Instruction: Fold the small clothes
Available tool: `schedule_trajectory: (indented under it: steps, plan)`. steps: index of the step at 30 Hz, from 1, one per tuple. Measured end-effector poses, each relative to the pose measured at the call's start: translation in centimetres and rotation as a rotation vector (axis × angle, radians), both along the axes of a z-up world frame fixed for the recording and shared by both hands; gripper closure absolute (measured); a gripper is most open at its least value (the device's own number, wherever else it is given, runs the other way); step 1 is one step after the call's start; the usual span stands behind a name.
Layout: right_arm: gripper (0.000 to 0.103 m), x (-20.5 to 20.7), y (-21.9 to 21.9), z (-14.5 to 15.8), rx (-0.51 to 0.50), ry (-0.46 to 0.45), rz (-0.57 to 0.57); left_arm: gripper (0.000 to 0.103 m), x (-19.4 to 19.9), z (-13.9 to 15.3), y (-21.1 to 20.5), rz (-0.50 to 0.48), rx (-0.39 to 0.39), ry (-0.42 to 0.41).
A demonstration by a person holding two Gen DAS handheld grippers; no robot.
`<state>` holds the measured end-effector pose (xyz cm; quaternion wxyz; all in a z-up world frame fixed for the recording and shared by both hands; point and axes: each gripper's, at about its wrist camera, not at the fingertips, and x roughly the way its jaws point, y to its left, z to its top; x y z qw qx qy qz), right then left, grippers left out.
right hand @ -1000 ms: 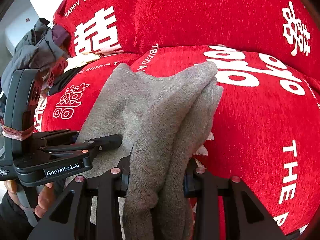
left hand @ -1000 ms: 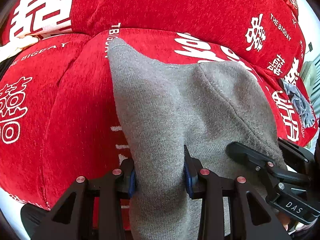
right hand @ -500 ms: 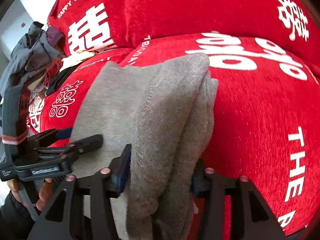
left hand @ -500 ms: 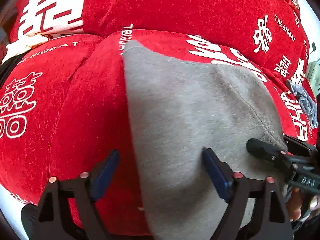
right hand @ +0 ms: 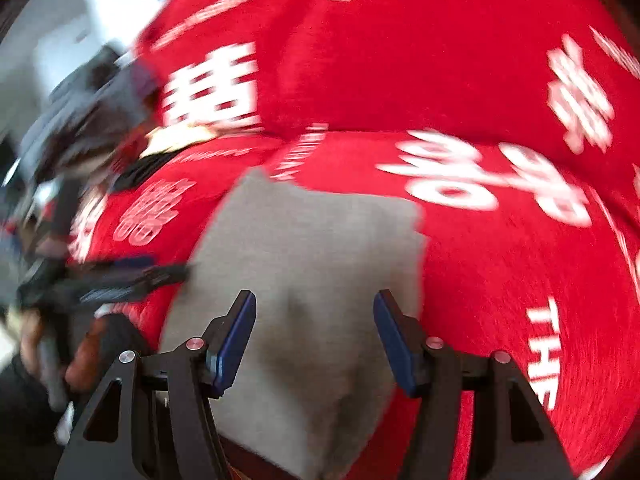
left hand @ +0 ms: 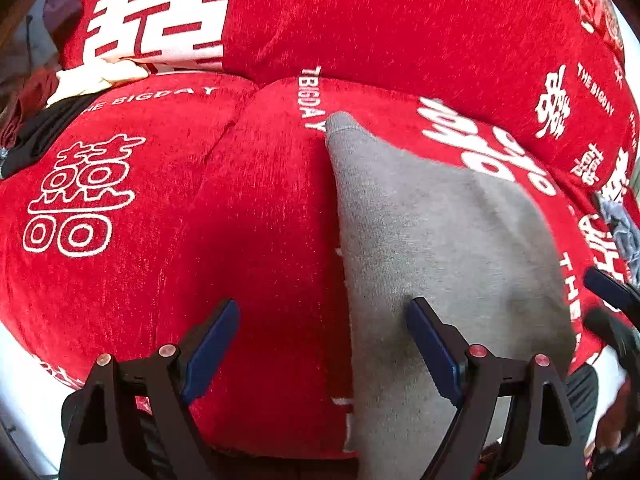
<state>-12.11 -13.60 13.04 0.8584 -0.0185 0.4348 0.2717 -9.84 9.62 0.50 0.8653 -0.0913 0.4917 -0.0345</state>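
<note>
Grey garment (left hand: pixel 440 240) lies flat on red printed sofa cushion (left hand: pixel 248 220), centre-right of left-wrist frame; left gripper (left hand: pixel 324 340) fingers spread wide, holding nothing, left pad over bare cushion; right gripper (right hand: pixel 314 332) fingers just opening, parted above the garment, clear of it, frame blurred.

Home living rm: red wedding-print sofa cover (left hand: pixel 360 32), clothes pile (left hand: pixel 36 92) at sofa's end.
</note>
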Motion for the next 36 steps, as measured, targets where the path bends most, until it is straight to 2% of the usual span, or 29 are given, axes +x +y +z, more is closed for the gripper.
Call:
schedule_trajectory:
  steps: [2,3,6,10,13,17,19,23,27,31,33,35,36]
  plan:
    - [0.038,-0.4,1.3,-1.0,-0.027,0.005,0.047,0.016,0.4,-0.9,0.1,0.016,0.004,0.021]
    - [0.038,-0.3,1.4,-2.1,-0.04,0.037,0.047,0.016,0.7,-1.5,0.1,0.019,0.013,0.034]
    - [0.038,0.7,0.6,-4.8,-0.019,0.118,0.016,0.003,0.6,-2.2,0.1,0.033,0.025,0.03]
    - [0.038,0.6,-0.9,-3.5,0.056,0.133,-0.01,0.003,1.1,-1.5,-0.2,0.027,0.051,0.049]
    - [0.038,-0.9,-2.2,-2.1,0.026,0.071,-0.023,0.003,1.2,1.2,-1.3,-0.011,0.039,0.006]
    - [0.038,-3.9,-4.1,-1.8,0.031,0.061,0.01,0.003,2.1,4.2,-5.0,-0.125,0.024,-0.044]
    - [0.038,-5.4,-4.7,-2.6,0.041,0.083,0.04,0.003,3.4,5.0,-8.4,-0.204,0.053,-0.038]
    - [0.038,-7.6,-4.6,-3.9,0.086,0.104,0.129,0.003,5.5,3.8,-13.8,-0.292,0.135,0.009]
    - [0.038,-7.7,-4.1,-4.9,0.071,0.1,0.142,0.01,7.4,1.5,-16.3,-0.291,0.166,0.082]
    - [0.049,-7.0,-3.9,-6.3,0.102,0.141,0.166,0.011,7.3,1.4,-15.8,-0.258,0.106,0.085]
    - [0.06,-6.7,-3.6,-7.3,0.066,0.152,0.181,0.011,7.2,2.1,-15.1,-0.233,0.076,0.067]
    - [0.078,-6.2,-3.1,-8.2,0.016,0.16,0.175,0.011,7.6,2.7,-14.4,-0.202,0.038,0.056]
    - [0.084,-6.1,-3.1,-8.2,0.011,0.161,0.171,0.011,7.8,2.8,-14.1,-0.186,0.027,0.058]
